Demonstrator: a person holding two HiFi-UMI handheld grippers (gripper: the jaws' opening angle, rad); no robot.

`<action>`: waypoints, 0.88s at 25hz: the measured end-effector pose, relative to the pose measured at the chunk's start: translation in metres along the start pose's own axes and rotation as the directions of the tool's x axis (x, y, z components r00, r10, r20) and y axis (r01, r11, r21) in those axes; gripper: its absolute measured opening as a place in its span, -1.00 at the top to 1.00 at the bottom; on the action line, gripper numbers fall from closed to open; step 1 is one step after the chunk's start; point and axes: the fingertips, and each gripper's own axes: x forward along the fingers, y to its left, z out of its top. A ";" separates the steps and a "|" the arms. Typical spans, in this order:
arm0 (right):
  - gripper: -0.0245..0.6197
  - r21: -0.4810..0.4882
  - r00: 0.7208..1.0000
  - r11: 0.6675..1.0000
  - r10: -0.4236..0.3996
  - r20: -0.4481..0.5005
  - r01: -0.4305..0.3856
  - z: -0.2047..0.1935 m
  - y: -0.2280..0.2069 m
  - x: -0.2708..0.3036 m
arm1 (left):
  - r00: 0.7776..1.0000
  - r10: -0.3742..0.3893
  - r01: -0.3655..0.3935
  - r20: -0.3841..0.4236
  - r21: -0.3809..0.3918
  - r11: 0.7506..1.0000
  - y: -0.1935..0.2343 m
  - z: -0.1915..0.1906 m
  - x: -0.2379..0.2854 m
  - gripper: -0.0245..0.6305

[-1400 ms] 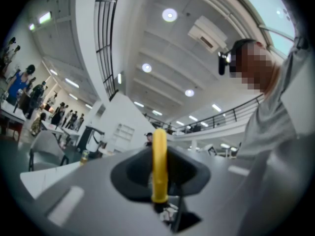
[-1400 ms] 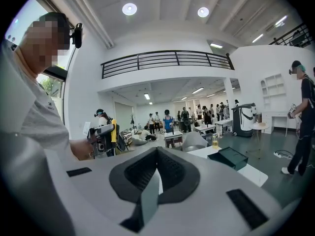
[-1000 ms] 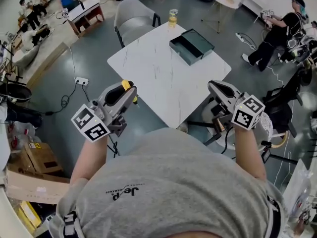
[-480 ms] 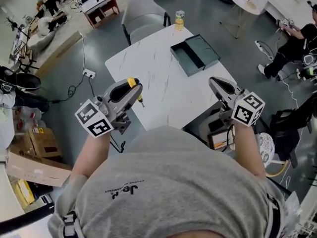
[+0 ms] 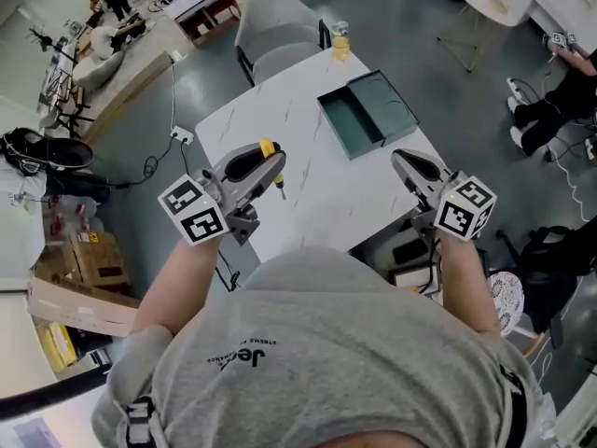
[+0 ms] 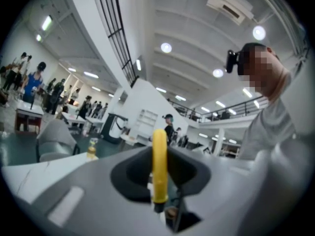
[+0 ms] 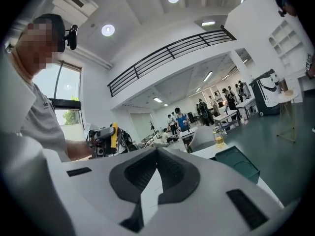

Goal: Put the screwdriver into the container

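Observation:
My left gripper [image 5: 269, 163] is shut on a yellow-handled screwdriver [image 5: 269, 149], whose dark tip pokes down over the near left part of the white table [image 5: 308, 189]. In the left gripper view the yellow handle [image 6: 159, 166] stands upright, pinched between the jaws. The dark green open container [image 5: 368, 110] lies on the table's far right side, well ahead of both grippers. My right gripper [image 5: 403, 161] hovers at the table's near right edge, shut with nothing held. From the right gripper view I see the container [image 7: 236, 163] ahead to the right and the left gripper [image 7: 104, 139] at the left.
A bottle of yellow liquid [image 5: 340, 40] stands at the table's far corner, behind the container. A grey chair [image 5: 275, 31] sits beyond the table. Cables and a power strip [image 5: 182, 136] lie on the floor to the left. Cardboard boxes [image 5: 79, 259] are stacked at the left.
The table has come closer and turned in view. Both grippers have moved forward, from short of the table to its near edge. The screwdriver stays in the left gripper.

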 end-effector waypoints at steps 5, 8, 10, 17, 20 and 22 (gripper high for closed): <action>0.90 -0.041 1.000 0.999 -0.007 -0.012 0.006 -0.003 -0.053 0.010 | 0.996 -0.003 0.002 -0.087 -0.004 1.000 0.039 -0.025 0.077 0.69; 0.90 -0.077 1.000 0.997 -0.012 -0.017 0.011 -0.011 -0.073 0.028 | 0.986 -0.016 0.022 -0.163 0.032 0.999 0.069 -0.046 0.112 0.69; 0.90 -0.072 1.000 0.997 -0.018 -0.013 0.017 -0.021 -0.085 0.042 | 0.978 -0.024 0.032 -0.208 0.035 0.999 0.093 -0.063 0.131 0.69; 0.90 -0.044 0.996 0.995 -0.089 -0.011 0.088 -0.053 -0.108 0.083 | 0.963 -0.058 0.051 -0.264 -0.036 0.998 0.179 -0.105 0.188 0.69; 0.90 -0.015 0.992 0.992 -0.129 -0.003 0.129 -0.066 -0.119 0.098 | 0.962 -0.066 0.036 -0.265 -0.117 0.993 0.218 -0.123 0.214 0.69; 0.90 0.002 0.990 0.990 -0.144 0.001 0.144 -0.074 -0.127 0.108 | 0.959 -0.055 0.011 -0.279 -0.157 0.988 0.243 -0.138 0.231 0.69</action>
